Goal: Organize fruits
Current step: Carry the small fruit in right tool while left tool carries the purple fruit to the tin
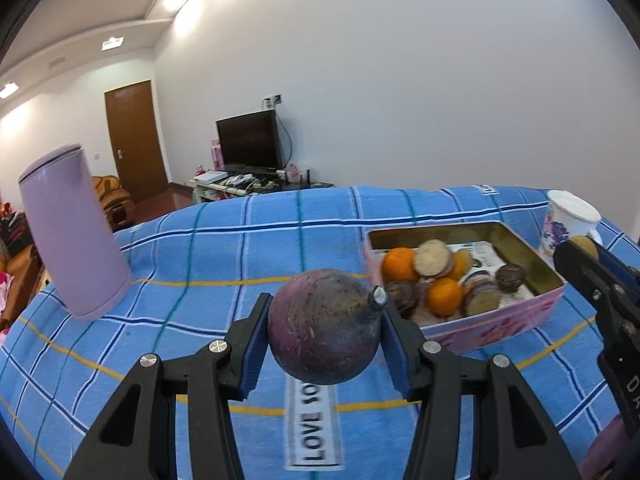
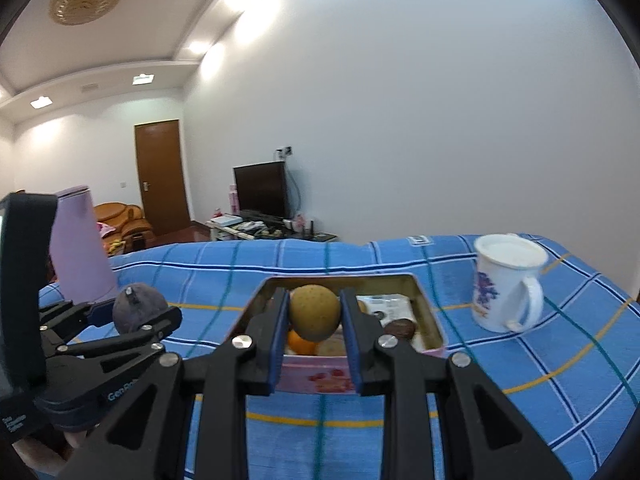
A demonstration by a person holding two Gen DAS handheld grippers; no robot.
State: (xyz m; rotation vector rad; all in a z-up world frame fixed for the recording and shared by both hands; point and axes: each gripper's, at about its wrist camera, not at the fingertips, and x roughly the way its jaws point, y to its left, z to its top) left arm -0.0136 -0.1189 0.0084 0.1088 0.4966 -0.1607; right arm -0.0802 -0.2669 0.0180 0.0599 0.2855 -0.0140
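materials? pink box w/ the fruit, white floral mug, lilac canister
Pink box: likely tin; its inner walls gleam gold like metal. White floral mug: probably glazed ceramic or enamel, glossy with a printed pattern. Lilac canister: smooth satin shell, plastic or coated metal; can't tell.

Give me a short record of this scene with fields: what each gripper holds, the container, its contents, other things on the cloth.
left gripper: shut on purple round fruit
right gripper: shut on yellow-brown fruit
container: pink tin box, open, on blue checked cloth
contents: oranges, brown and tan round items
other things: lilac flask, white flowered mug
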